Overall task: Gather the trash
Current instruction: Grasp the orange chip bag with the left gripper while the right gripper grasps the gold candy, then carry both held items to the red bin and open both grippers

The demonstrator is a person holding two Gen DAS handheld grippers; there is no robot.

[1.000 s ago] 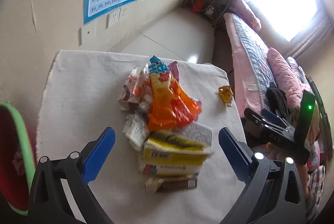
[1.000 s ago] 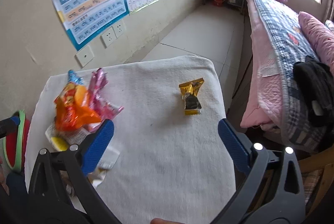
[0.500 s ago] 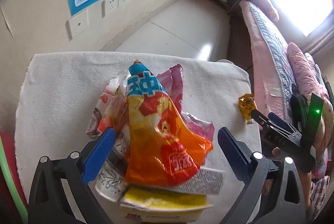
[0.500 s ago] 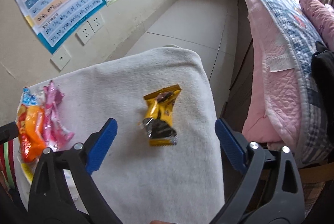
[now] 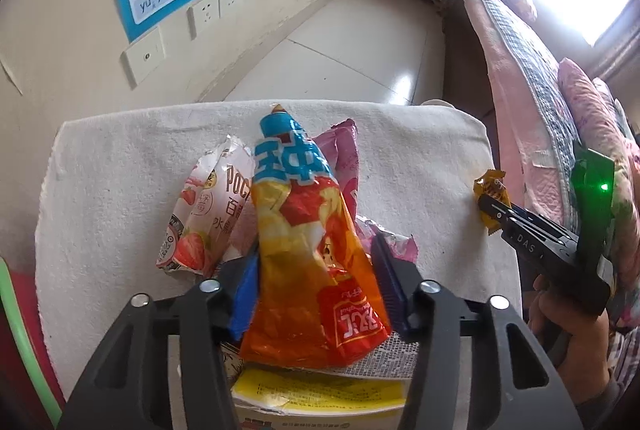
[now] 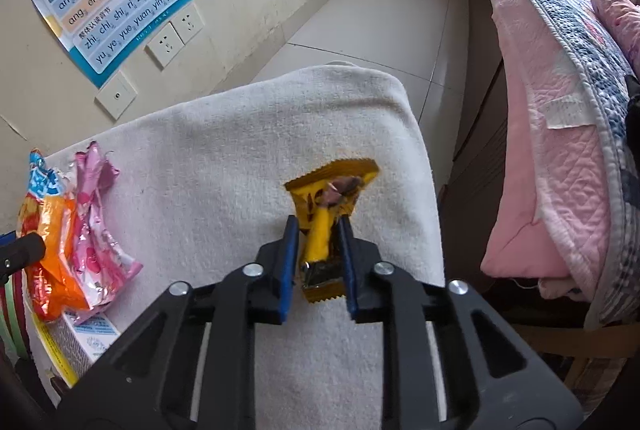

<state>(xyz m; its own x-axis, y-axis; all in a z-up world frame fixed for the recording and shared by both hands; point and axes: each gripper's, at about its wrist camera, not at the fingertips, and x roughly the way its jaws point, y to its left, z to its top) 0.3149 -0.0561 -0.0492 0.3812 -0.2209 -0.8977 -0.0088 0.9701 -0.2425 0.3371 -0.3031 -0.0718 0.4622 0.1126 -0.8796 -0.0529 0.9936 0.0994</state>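
Observation:
An orange and blue snack bag (image 5: 308, 250) lies on top of a pile of wrappers on the white towel-covered table (image 5: 120, 169). My left gripper (image 5: 316, 270) is shut on this bag, its blue pads pressing both sides. A small yellow candy wrapper (image 6: 328, 205) lies near the table's right edge. My right gripper (image 6: 318, 250) is shut on it; it also shows in the left wrist view (image 5: 490, 195). The orange bag also shows at the left of the right wrist view (image 6: 48, 242).
Under the orange bag lie a pink wrapper (image 5: 344, 153), a strawberry Pocky packet (image 5: 204, 213) and a yellow-edged box (image 5: 316, 394). A red bin with a green rim (image 5: 16, 330) stands at the left. A bed with pink bedding (image 6: 560, 109) runs along the right.
Both grippers moved forward and closed. The left one closed on the orange snack bag, the right one on the yellow candy wrapper.

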